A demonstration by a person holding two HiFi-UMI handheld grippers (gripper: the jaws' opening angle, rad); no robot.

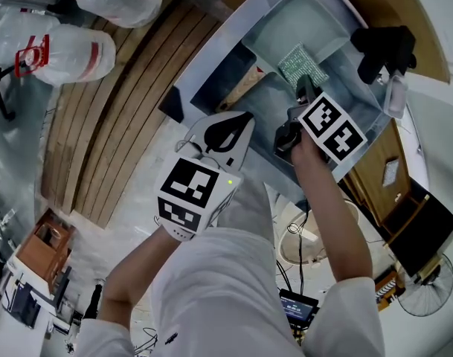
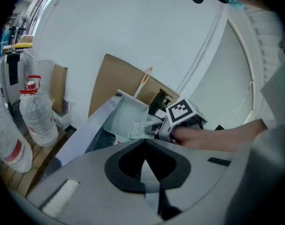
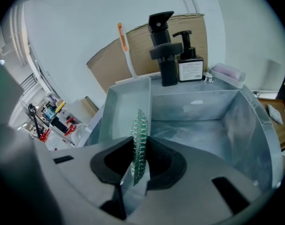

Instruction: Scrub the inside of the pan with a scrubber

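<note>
Right gripper point(image 1: 303, 89) pinches the scrubber point(image 3: 138, 142) upright, edge-on, over the sink point(image 3: 198, 107) — the nearer one; left gripper point(image 1: 236, 119), fingers together and empty, hangs nearside. No pan shows.

A plain pale wall point(image 3: 86, 22) backs the steel sink unit point(image 1: 219, 58), and a flattened cardboard sheet point(image 2: 115, 81) leans against it. Beside the sink, wooden slats point(image 1: 122, 103) cover the floor and carry white plastic bags point(image 1: 62, 54) with red markings. Elsewhere the floor point(image 1: 114, 214) is pale and glossy. A fan point(image 1: 428, 285) and a small wooden crate point(image 1: 47, 245) stand on it. The light is even.
</note>
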